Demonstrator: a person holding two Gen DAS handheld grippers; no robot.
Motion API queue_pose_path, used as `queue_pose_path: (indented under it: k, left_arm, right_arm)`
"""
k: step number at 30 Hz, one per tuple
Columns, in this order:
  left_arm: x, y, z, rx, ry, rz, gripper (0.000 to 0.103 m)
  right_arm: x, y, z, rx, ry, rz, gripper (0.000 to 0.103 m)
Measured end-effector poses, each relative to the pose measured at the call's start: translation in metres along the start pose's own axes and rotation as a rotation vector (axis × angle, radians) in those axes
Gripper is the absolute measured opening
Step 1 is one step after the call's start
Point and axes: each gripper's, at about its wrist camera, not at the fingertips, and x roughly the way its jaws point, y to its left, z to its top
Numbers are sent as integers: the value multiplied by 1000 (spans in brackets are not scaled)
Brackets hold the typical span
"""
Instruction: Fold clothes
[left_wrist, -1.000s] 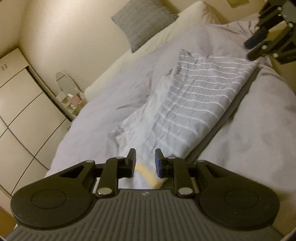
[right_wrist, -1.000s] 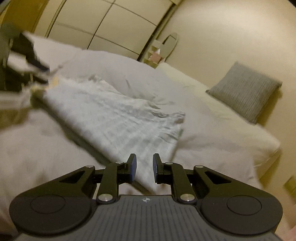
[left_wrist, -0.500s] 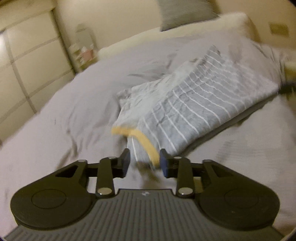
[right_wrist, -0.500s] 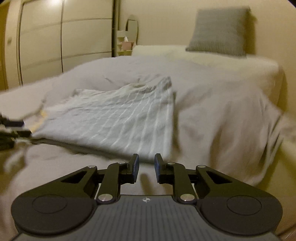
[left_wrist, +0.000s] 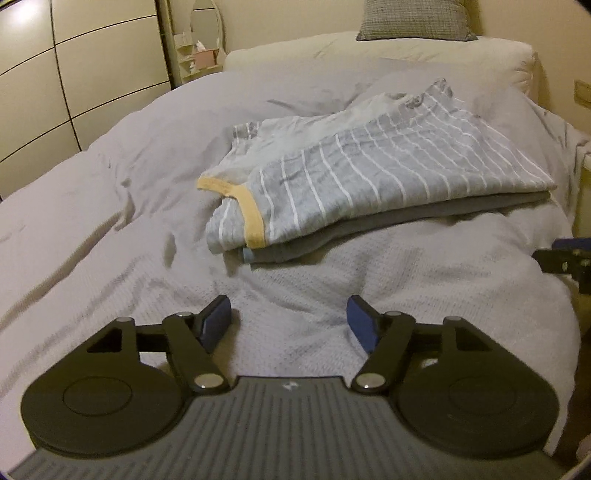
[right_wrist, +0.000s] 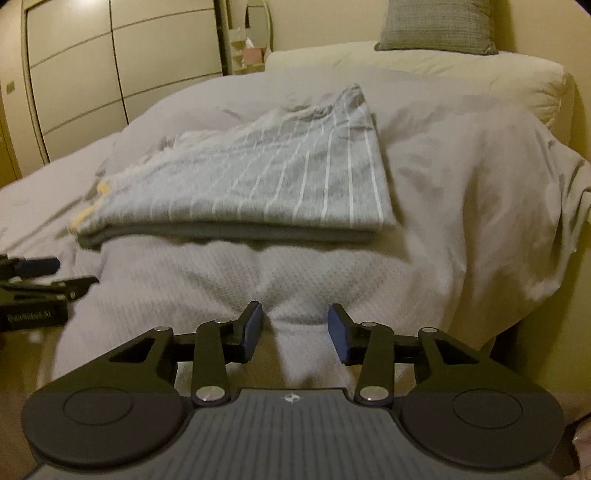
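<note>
Both grippers hung back off the foot edge of the bed (left_wrist: 110, 206), and neither had anything in it. The left gripper (left_wrist: 290, 319) had its blue-padded fingers (left_wrist: 216, 321) spread wide over the waffle-weave blanket (left_wrist: 406, 266) draped at the near edge. The right gripper (right_wrist: 295, 328) was parted too, a little narrower, also empty.

The striped grey T-shirt (left_wrist: 369, 177) lay folded flat on the duvet, toward the right side of the bed and near the foot edge. Its yellow-trimmed collar (left_wrist: 247, 210) pointed to the left corner of the stack, and the long folded edge faced the grippers. Beneath it sat a darker grey garment (left_wrist: 424, 214), also folded, its edge peeking out under the stripes, so it read as a pile being built.

The fold looked complete: layers lined up squarely along the near edge, only the far side a bit rumpled. With the fingers apart and clear of the cloth, my judgement was that the shirt was finished and released, with the hands backed off to check it or reach for another piece. A grey cushion (right_wrist: 436, 26) leaned against the wall at the head, well apart from the stack.
</note>
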Motion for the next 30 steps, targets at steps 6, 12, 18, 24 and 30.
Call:
queue_pose_path:
  k: [6, 12, 18, 24, 30]
  left_arm:
    - [-3, 4, -1, -23, 8, 27, 96]
    - [-4, 3, -1, -27, 10, 41, 102]
    - [-4, 1, -1, -28, 18, 55, 102]
    - [-4, -1, -1, -26, 17, 70, 102]
    - [-4, -2, -1, -28, 18, 74, 102]
  right_arm:
    - [0, 1, -2, -3, 9, -10, 45]
    - [0, -2, -1, 23, 24, -25, 53]
    - [1, -3, 1, 34, 36, -28, 58]
    - [2, -13, 10, 150, 110, -36, 88]
    - [-6, 2, 10, 43, 59, -64, 88]
